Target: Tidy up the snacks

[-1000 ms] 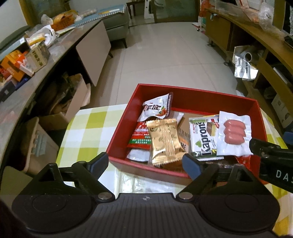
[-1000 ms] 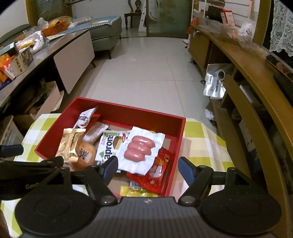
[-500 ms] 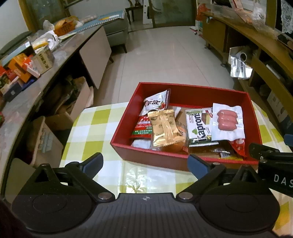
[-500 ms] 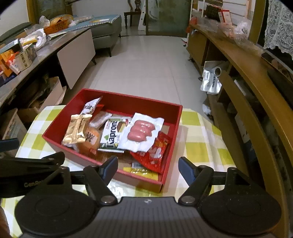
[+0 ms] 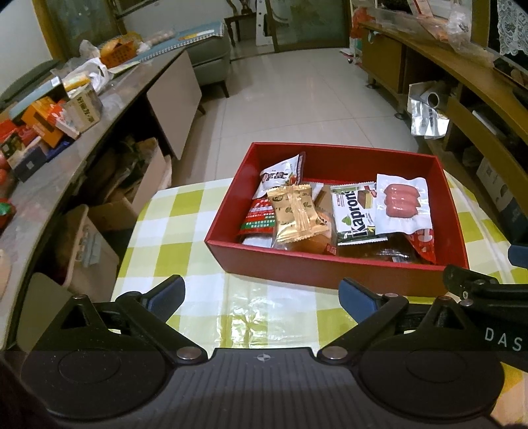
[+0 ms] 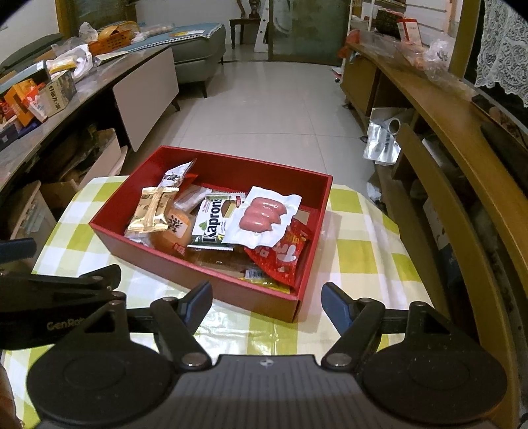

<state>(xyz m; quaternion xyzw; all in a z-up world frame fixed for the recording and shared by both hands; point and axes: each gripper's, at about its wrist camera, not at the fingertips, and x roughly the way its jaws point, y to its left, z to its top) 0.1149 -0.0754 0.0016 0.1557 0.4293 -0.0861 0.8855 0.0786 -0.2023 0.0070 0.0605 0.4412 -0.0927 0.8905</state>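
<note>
The red rectangular cardboard box (image 5: 333, 267) of packaged snacks sat at the checked table's far edge, long axis crosswise. The left gripper (image 5: 260, 293) and right gripper (image 6: 265, 302) hovered just short of its near wall, jaws spread and empty. The white vacuum-sealed sausage pack (image 6: 262, 216) lay uppermost, judged nearer the right gripper.

Looked like a home living room. Pale tiled floor (image 6: 264, 109) up the middle of the frame, grey sofa (image 6: 198, 49) at upper left, wooden chair (image 6: 246, 28) before a glass door (image 6: 305, 29) at top centre. Long low cabinet (image 5: 99, 109) down the left edge, strewn with boxes and bags. Curved wooden shelving (image 6: 462, 138) along the right, lace curtain (image 6: 505, 49) in the upper right corner. Green-checked tablecloth (image 5: 171, 231) at lower centre.
</note>
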